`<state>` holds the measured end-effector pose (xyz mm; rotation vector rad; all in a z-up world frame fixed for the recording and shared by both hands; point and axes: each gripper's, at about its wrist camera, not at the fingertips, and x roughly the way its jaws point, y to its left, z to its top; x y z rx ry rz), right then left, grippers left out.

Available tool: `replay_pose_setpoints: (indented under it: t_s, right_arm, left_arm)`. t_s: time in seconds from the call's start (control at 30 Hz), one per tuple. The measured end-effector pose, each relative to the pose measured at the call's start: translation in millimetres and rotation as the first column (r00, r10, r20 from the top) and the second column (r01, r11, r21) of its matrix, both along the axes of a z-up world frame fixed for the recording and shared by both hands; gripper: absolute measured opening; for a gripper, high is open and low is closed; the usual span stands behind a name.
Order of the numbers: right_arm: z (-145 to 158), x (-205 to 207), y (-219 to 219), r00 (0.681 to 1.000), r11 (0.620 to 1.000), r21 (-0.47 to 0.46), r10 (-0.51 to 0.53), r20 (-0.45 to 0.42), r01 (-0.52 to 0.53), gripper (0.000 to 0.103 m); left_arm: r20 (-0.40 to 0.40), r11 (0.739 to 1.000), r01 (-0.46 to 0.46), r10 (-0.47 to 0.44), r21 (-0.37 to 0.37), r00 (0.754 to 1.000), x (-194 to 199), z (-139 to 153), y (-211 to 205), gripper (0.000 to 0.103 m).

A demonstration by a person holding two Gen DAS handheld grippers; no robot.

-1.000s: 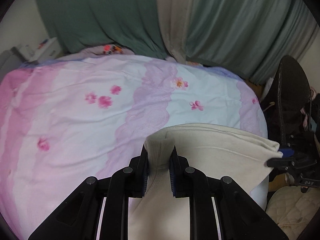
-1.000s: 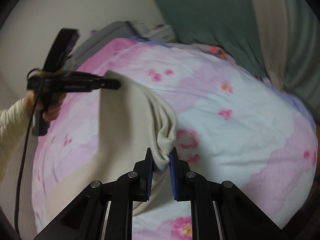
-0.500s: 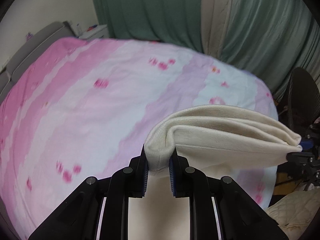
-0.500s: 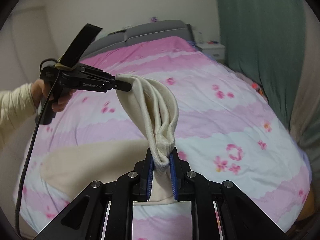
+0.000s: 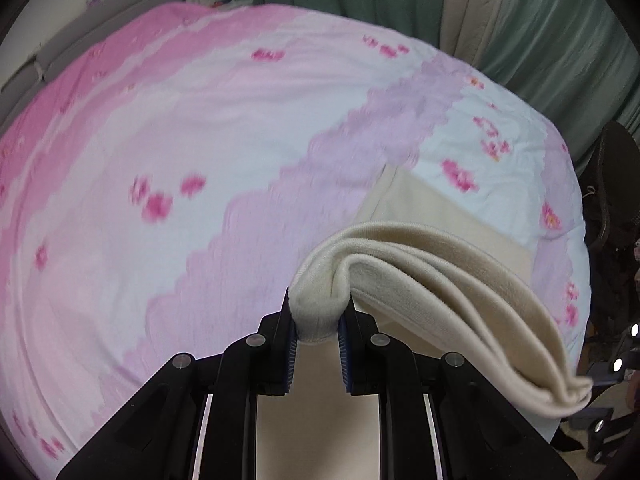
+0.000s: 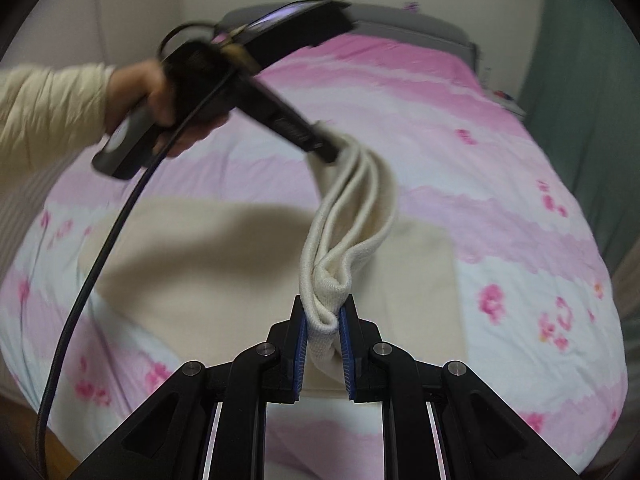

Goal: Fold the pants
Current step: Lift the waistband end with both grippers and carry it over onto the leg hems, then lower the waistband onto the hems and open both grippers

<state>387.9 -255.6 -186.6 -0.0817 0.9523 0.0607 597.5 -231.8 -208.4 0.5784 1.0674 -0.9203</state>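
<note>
Pants [image 5: 436, 292] lifted higher, hem pinched btwn both grippers' fingers [image 6: 301, 344].

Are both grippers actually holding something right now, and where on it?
Yes. The left gripper and right gripper each pinch a bunched corner of the cream pants, at opposite ends of one lifted, layered edge.

Both wrist cams sit close above the bed [image 5: 200, 128], looking forward-down. Left faces the curtains [image 5: 540, 20], right faces the headboard [image 6: 420, 24]. Shared: pants [image 6: 352, 216], bedspread.
</note>
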Motion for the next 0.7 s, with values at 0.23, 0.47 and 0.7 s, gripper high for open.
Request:
replay_pose_setpoints:
  t_s: [0.23, 0.47, 0.7]
  right_arm:
    - [-46.6, 10.3, 46.2, 0.991, 0.996, 0.009, 0.091, -0.096, -0.090, 0.015]
    - [-88.2, 14.8, 67.6, 0.975, 0.992, 0.025, 0.130, -0.181, -0.127, 0.016]
    - [-115.2, 10.4, 76.8, 0.955, 0.985, -0.007, 0.164, -0.248, -0.171, 0.016]
  left_arm:
    - [-0.020, 1.000, -0.019, 0.018, -0.015, 1.000, 0.9, -36.7, 40.9, 0.019]
    - [0.048, 0.991, -0.081, 0.076, 0.104, 0.996, 2.2, -59.6, 80.0, 0.031]
    - [-0.114, 0.942, -0.337, 0.335, -0.001, 0.935, 7.4, -51.1, 149.9, 0.054]
